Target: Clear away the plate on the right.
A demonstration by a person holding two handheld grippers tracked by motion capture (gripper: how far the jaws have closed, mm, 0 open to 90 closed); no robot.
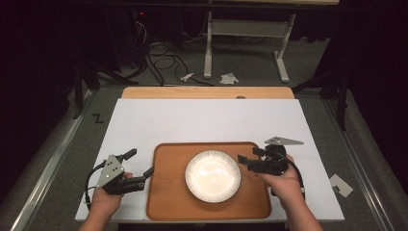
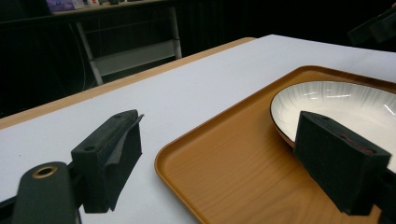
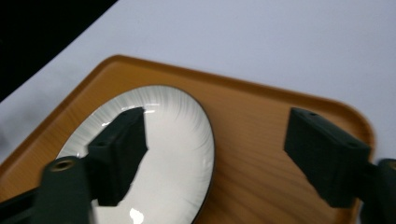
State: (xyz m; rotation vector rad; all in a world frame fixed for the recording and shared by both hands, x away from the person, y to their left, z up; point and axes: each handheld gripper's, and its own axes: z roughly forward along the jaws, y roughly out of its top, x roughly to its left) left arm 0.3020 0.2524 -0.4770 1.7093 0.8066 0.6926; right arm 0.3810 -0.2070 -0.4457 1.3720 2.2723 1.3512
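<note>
we look down on a desk (image 1: pixel 144 120) covered with a white sheet, a strip of bare wood showing along its far edge. on the near half of the desk lies a brown wooden tray (image 1: pixel 168 192) with rounded corners. a round white plate (image 1: pixel 212 175) with a thin dark rim and fine ribbed lines sits on the tray, a little right of the tray's middle.

the left gripper (image 1: pixel 141 167) is held in a person's hand at the left edge of the tray. its fingers are spread apart and hold nothing. in the left gripper view we see one finger (image 2: pixel 109 154) over the white sheet, just outside the tray, and the other finger (image 2: pixel 338 163) over the tray, in front of the plate's near rim (image 2: pixel 285 130). we cannot tell whether either finger touches the surface below.

the right gripper (image 1: pixel 248 157) is held in the other hand at the right side of the tray, pointing toward the plate. its fingers are also spread wide and hold nothing. in the right gripper view, one finger (image 3: pixel 119 151) hangs over the plate's white surface (image 3: pixel 177 154), and the other finger (image 3: pixel 324 154) hangs over the bare wood of the tray (image 3: pixel 252 140), with the plate's rim between them. we cannot tell whether they touch the plate.

beyond the desk we see grey floor, cables and the white legs of another stand (image 1: pixel 208 48).
</note>
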